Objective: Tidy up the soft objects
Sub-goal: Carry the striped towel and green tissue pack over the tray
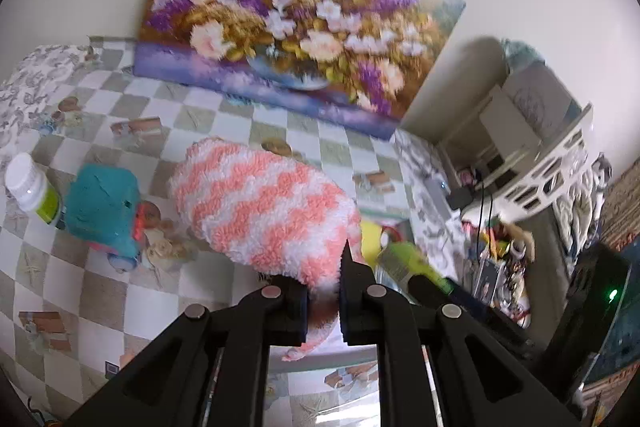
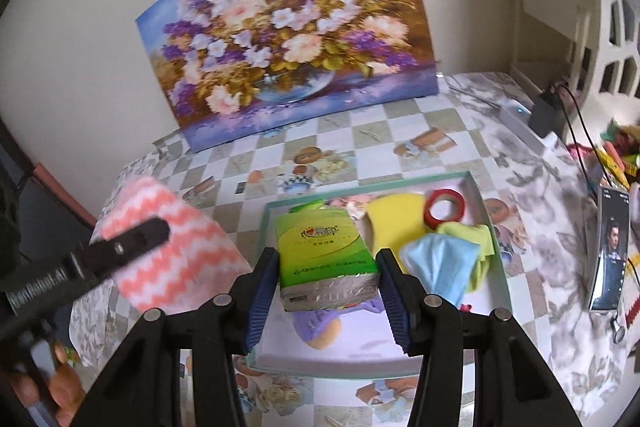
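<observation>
My left gripper (image 1: 324, 301) is shut on the end of a fluffy pink-and-white zigzag sock (image 1: 264, 211), held above the checkered table; it also shows in the right wrist view (image 2: 168, 251) at the left. My right gripper (image 2: 326, 291) is shut on a green tissue pack (image 2: 324, 251), held over a shallow green-rimmed tray (image 2: 502, 267). In the tray lie a yellow sponge (image 2: 394, 217), a red tape roll (image 2: 445, 209), a blue cloth (image 2: 442, 267), a yellow-green cloth (image 2: 472, 233) and a purple soft item (image 2: 320, 323).
A teal box toy (image 1: 102, 211) and a white-capped bottle (image 1: 30, 187) stand on the table's left. A flower painting (image 1: 288, 19) leans on the back wall. A phone (image 2: 610, 247), cables and clutter lie at the right, near a white shelf (image 1: 552, 163).
</observation>
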`<state>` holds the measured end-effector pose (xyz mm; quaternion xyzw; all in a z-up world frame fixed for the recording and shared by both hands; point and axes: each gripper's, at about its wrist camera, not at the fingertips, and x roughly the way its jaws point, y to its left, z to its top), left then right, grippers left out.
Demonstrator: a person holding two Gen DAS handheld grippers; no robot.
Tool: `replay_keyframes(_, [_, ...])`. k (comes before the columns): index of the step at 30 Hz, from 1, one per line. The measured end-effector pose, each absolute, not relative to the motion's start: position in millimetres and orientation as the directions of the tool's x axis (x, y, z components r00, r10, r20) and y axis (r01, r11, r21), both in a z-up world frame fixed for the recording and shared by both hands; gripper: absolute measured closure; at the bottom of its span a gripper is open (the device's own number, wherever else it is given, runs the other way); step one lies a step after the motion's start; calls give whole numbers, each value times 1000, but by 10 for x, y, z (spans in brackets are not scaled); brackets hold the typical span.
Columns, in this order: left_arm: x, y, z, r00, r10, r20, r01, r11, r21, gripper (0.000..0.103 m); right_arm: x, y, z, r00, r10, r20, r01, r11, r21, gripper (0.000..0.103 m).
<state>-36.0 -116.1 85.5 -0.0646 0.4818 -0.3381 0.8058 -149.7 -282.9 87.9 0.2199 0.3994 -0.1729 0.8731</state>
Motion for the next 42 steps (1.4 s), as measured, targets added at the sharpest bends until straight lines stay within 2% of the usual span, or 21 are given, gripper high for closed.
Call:
replay_keyframes(7, [-352,-1318,546,247,-590,-769,498,758,-421,91,-1516,-3007,762,588,-140,-796,526,814,246,50])
replay_keyframes(17, [-384,-1467,400,184,-609,-771,538,719,-440,91,-1472,-3131,547,514,-153,-844,589,778,217,50])
replay_keyframes(26, [-185,-1590,-241,53,-525,-849,452,771,-448,91,-1324,-3222,30,399,-80,-914,618,759,203,50])
replay_keyframes(42, [-39,-1600,-696,32,-414,-910,418,832,-365,90,-1253,-3282,-270,321,-58,-945,637,752,170,50])
